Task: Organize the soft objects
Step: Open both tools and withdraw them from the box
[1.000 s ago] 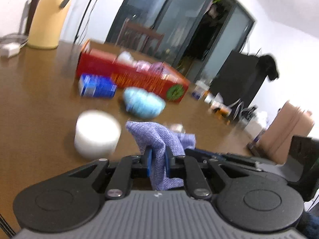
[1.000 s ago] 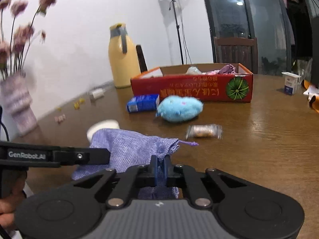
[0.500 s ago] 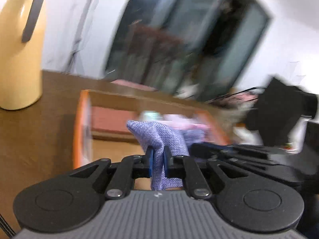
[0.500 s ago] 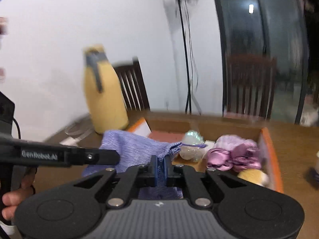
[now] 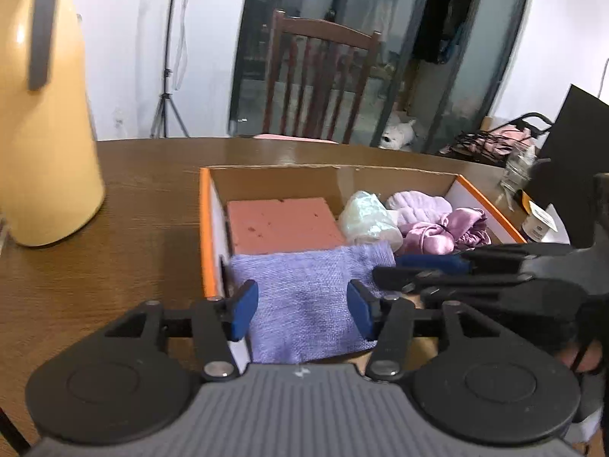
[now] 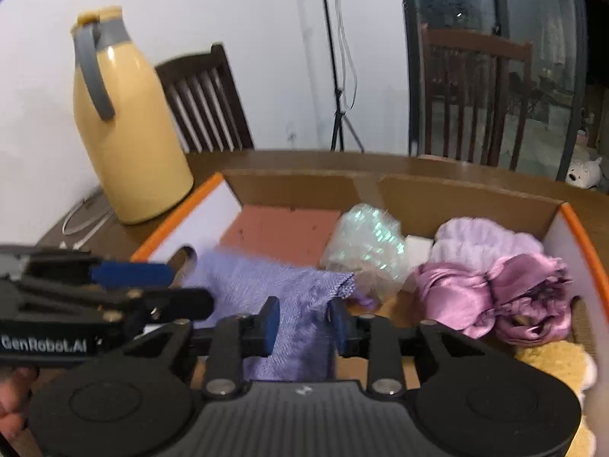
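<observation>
fingers of the left gripper [image 5: 300, 306] are spreading, blue pads clear on both sides of the purple cloth pouch [image 5: 304, 297], which lies between them w/o being pressed. right gripper [image 6: 303, 323] is spreading too, narrower gap; pouch fabric runs between its pads, and whether the pads touch it i can't tell. pouch sits in the near left corner of the orange-rimmed cardboard box [image 5: 207, 228], draped over the near edge of a pink foam block [image 5: 281, 224]. further right in the box: shiny pale bundle [image 6: 363, 245], lilac fluffy piece [image 6: 491, 238], pink satin scrunchies [image 6: 495, 301], yellow plush bit [image 6: 552, 365] in the near right corner. box rests on a brown wooden table [image 5: 133, 198]; yellow jug [image 6: 125, 133] stands left of it, wooden chair [image 5: 319, 83] behind.
</observation>
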A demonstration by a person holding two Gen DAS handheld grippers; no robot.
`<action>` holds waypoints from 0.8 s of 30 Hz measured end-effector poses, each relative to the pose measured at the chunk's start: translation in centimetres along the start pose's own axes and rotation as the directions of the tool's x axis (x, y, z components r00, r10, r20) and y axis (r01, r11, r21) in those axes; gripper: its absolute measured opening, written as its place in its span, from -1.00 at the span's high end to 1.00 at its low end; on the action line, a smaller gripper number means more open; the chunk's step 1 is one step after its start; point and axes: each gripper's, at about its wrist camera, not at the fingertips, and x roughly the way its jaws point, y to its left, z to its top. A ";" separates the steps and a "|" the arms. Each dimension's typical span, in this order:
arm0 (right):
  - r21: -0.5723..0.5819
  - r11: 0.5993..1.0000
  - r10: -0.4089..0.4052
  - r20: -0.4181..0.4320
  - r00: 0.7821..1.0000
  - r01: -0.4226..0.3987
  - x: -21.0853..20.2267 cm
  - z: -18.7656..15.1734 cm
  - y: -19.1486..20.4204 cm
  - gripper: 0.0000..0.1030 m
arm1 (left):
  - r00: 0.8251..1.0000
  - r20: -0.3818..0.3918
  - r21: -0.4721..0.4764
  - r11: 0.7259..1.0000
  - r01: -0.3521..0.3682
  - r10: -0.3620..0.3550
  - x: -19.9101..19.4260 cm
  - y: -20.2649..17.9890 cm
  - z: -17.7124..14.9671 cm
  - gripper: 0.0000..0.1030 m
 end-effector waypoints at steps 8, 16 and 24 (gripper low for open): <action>-0.045 0.998 -0.033 0.132 0.991 0.039 -11.6 1.1 -1.2 0.33 | 0.989 0.146 0.036 0.998 -0.045 0.039 -10.5 -2.1 0.5 -0.20; -0.009 0.997 -0.078 0.211 0.974 0.082 -21.5 -2.5 -3.2 0.17 | 0.963 0.265 0.025 0.998 -0.059 0.050 -18.5 -4.8 -3.0 -0.45; -0.052 0.988 -0.111 0.394 0.912 0.143 -29.4 -14.5 -0.6 -0.08 | 0.888 0.445 -0.032 0.992 -0.119 0.120 -25.3 -7.8 -15.6 -0.73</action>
